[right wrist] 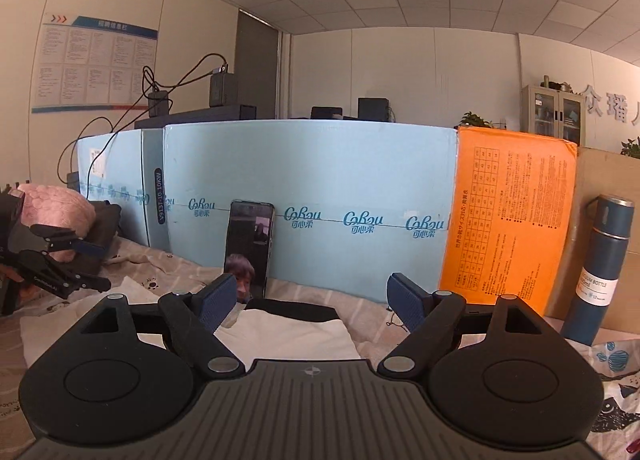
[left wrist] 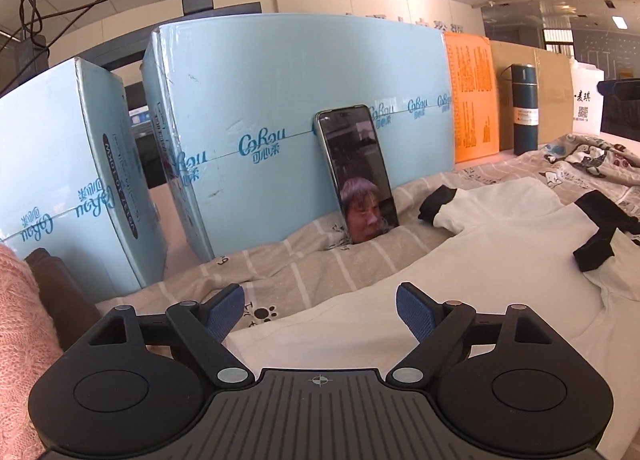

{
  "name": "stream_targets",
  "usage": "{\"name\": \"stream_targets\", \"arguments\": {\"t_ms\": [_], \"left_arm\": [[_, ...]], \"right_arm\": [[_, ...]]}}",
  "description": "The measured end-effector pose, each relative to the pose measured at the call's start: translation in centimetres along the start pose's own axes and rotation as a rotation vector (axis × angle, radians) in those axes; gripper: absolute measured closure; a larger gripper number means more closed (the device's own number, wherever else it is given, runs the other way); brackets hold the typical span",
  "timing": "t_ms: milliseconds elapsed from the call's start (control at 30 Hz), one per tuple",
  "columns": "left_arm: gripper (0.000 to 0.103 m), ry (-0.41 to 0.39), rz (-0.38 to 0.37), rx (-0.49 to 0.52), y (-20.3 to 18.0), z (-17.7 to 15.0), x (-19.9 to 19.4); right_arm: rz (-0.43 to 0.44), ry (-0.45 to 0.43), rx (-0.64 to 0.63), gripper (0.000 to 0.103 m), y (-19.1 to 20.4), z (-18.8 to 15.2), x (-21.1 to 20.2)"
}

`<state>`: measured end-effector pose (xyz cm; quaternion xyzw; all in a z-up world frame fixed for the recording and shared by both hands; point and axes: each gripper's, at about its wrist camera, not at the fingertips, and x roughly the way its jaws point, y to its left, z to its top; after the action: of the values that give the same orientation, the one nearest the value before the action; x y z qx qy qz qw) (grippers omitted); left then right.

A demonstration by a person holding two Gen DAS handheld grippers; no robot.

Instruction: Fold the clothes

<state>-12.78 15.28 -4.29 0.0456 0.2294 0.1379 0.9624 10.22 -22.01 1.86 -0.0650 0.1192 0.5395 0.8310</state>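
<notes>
Both tools are spread wide and grip nothing: the left tool (left wrist: pixel 320 310) hovers over the near edge of the white shirt (left wrist: pixel 460 260), which lies flat on the patterned sheet (left wrist: pixel 300 272), and the right tool (right wrist: pixel 308 298) hangs above its black-trimmed end (right wrist: pixel 292 306). A phone (left wrist: pixel 356 172) leans on the pale blue box (left wrist: pixel 300 100), with a blue flask (right wrist: pixel 600 268) beside the orange box (right wrist: pixel 508 220)

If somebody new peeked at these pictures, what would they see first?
Probably the phone, propped against the big blue boxes at the back, with a face on its screen. Next, the bright orange box to the right of them, with a dark blue bottle standing beside it. Up close, the white shirt with black cuffs lies on the patterned sheet, under the open left gripper.
</notes>
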Motion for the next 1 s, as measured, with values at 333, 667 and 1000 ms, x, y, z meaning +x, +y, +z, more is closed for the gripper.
{"name": "stream_targets", "arguments": {"t_ms": [333, 667, 1000], "left_arm": [[0.017, 0.013, -0.574, -0.171, -10.4, 3.1, 2.3], [0.044, 0.152, -0.573, -0.049, -17.2, 1.4, 6.8], [0.090, -0.049, -0.703, -0.045, -16.8, 1.1, -0.5]], "right_arm": [[0.113, 0.316, 0.137, 0.022, 0.6, -6.8, 1.8], [0.233, 0.336, 0.331, 0.053, -1.1, -10.5, 4.2], [0.261, 0.151, 0.230, 0.092, 2.5, -8.0, -1.5]]}}
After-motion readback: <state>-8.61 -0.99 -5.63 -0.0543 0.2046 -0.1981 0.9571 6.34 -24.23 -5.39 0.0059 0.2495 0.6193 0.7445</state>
